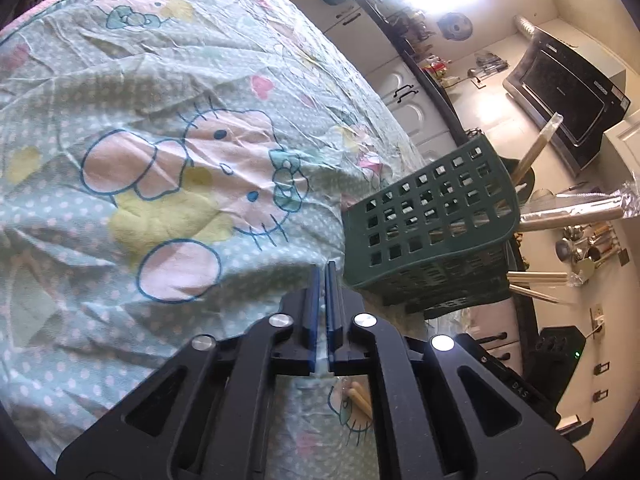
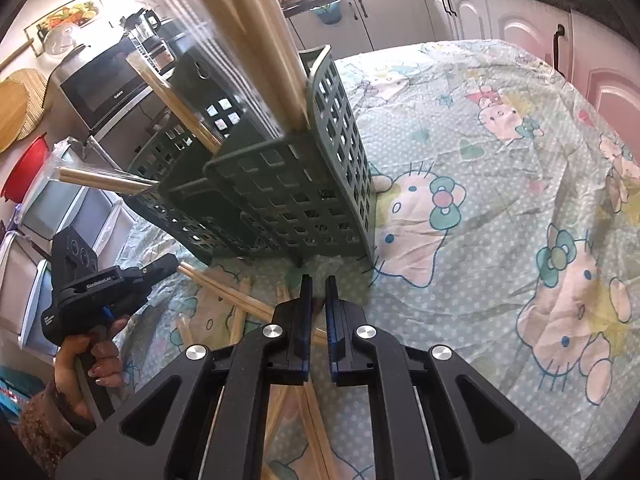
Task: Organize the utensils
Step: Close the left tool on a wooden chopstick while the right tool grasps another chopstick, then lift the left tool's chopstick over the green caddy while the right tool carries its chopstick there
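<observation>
A dark green perforated utensil holder (image 1: 432, 220) (image 2: 280, 176) stands on the table with several plastic-wrapped wooden chopstick sets (image 2: 256, 40) sticking out of its compartments. More wrapped chopsticks (image 2: 236, 300) lie loose on the cloth in front of the holder, under and left of my right gripper (image 2: 319, 292). Its jaws are nearly closed with a narrow gap, and nothing shows between them. My left gripper (image 1: 323, 276) is shut and empty, just left of the holder. It also shows in the right wrist view (image 2: 160, 266), held by a hand.
The table is covered by a wrinkled Hello Kitty cloth (image 1: 160, 140) (image 2: 500, 200). A pair of chopsticks (image 1: 360, 400) lies below the left gripper. Kitchen counter, cabinets and a microwave (image 2: 108, 92) stand beyond the table.
</observation>
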Tool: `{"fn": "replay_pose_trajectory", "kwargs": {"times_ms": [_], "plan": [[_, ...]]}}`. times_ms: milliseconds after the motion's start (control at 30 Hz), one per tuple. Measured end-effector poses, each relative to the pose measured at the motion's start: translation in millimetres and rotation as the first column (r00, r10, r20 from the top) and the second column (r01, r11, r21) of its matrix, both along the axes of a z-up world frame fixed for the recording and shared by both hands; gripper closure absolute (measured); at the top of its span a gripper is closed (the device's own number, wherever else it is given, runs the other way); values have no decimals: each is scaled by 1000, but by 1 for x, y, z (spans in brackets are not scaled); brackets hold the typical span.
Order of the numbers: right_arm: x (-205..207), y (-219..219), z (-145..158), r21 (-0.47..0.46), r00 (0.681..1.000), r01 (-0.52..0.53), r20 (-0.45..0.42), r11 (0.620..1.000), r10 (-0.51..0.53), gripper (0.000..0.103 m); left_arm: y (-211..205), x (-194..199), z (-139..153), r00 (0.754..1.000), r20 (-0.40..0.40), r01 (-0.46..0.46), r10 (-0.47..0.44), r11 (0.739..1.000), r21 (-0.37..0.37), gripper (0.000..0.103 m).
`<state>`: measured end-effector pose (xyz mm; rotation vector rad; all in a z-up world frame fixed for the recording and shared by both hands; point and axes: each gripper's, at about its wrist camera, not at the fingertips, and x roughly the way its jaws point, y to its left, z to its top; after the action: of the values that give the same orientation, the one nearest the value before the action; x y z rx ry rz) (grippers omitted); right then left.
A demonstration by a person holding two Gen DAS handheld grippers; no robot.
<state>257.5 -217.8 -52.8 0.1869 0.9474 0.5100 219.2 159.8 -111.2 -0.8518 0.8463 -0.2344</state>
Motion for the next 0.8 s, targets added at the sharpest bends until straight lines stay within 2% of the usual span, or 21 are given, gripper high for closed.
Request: {"fn": "replay_pose_trajectory", "kwargs": {"times_ms": [267, 367, 433, 467, 533, 700, 800], "plan": [[-23, 1, 26, 7, 998, -35, 60, 999, 34, 97, -4, 5, -1, 1000, -4, 6, -6, 1000, -3, 79], [-31, 4, 38, 16, 995, -52, 85, 999, 50, 97, -12, 8, 4, 1000, 2, 29, -29, 998, 47, 78], [-34, 5, 46, 20, 993, -60, 99, 998, 58, 97, -17, 9, 6, 999, 3, 39, -39, 996, 82, 79], [-37, 6, 51, 25, 992, -69, 110, 997, 65, 97, -19, 10, 6, 999, 1, 43, -44, 994, 101, 90], [-41, 13, 60, 27, 989, -82, 129, 996, 77, 97, -24, 12, 6, 998, -14, 60, -59, 989, 138, 100], [-53, 26, 87, 30, 974, -122, 197, 992, 113, 97, -26, 10, 10, 997, 1, 74, -75, 985, 157, 103], [-58, 29, 102, 30, 963, -138, 237, 990, 127, 97, -25, 0, 20, 995, 38, 81, -88, 982, 170, 103]]}}
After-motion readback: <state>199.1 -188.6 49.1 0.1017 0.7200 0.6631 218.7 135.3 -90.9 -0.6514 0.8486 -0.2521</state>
